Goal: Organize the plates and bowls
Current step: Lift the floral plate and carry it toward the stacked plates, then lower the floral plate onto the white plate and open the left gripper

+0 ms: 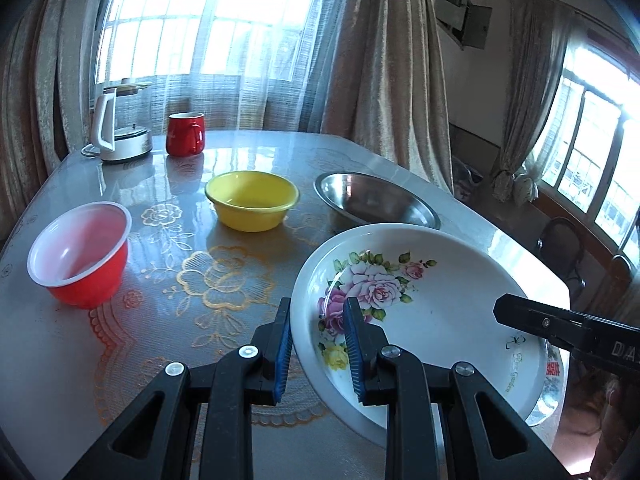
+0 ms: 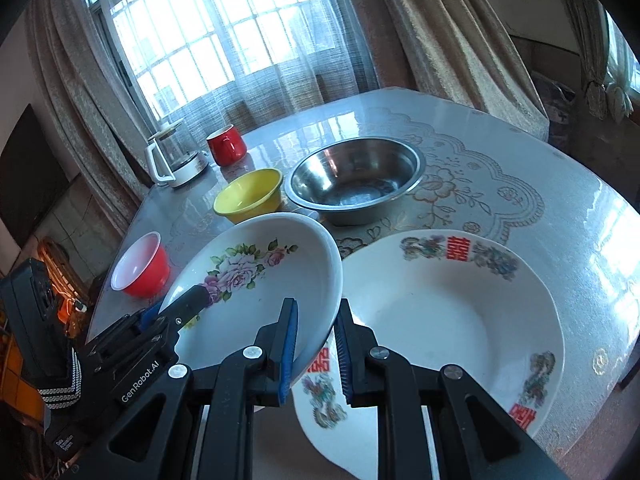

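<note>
Holding the rose plate tilted above the dragon plate, we are stacking plates. Left tool and right tool are each straddling its rim, pads not visibly closed. Next, we judge, lowering it level onto the counter plate.

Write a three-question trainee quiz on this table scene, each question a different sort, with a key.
1. True or false: the rose plate lies flat on the table.
2. Which bowl sits nearest the red mug? A) yellow bowl B) steel bowl C) red bowl
3. Fill in: the plate under the rose plate bears red ___ characters.

Key:
1. False; it is tilted, its rim between the fingers of both the left hand-held gripper and the right hand-held gripper.
2. A
3. Chinese, on the dragon plate.
</note>
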The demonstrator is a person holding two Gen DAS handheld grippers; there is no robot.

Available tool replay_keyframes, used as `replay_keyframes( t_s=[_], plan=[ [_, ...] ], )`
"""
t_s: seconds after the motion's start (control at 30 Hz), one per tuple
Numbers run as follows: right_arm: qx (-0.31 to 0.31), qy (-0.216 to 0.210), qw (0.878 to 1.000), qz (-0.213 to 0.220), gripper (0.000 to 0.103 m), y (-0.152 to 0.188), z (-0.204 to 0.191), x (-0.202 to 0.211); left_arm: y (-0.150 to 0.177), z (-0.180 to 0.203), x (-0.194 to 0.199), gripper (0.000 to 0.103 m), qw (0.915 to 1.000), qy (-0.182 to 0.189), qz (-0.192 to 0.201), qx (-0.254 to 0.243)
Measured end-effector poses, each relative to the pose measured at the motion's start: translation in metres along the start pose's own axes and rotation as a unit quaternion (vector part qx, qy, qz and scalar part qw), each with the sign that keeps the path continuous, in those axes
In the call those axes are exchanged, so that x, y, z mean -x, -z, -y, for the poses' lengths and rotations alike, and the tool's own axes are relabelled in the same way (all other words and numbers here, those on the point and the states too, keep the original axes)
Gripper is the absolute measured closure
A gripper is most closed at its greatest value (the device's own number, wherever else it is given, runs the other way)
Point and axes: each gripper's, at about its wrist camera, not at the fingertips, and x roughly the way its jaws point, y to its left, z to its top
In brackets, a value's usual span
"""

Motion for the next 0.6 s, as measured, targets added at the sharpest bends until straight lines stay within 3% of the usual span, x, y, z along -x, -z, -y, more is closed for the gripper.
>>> replay_keyframes(
  t_s=[0.6],
  plan=[
    [-0.061, 0.012, 0.998, 0.008, 0.085, 0.027, 0.055, 0.033, 0.015, 0.057, -0.004, 0.079, 0.9978, 0.044, -0.011, -0.048]
  ],
)
